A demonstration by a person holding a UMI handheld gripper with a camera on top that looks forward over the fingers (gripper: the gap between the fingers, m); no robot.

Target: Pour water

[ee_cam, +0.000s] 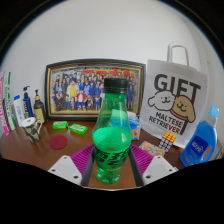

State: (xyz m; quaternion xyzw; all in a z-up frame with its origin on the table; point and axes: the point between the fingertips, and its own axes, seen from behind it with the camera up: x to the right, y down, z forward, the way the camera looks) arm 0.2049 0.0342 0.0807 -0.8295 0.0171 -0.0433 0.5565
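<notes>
green bottle [112, 140] between tongs [113, 168] (upright)

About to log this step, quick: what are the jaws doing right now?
Gripper: shut on the green bottle, a pad pressing on each side of it.

Bottle [112, 135] btwn gripper [112, 170] fingers; framed photo [80, 88] behind.

gripper-mounted view — forward, close, low
</notes>
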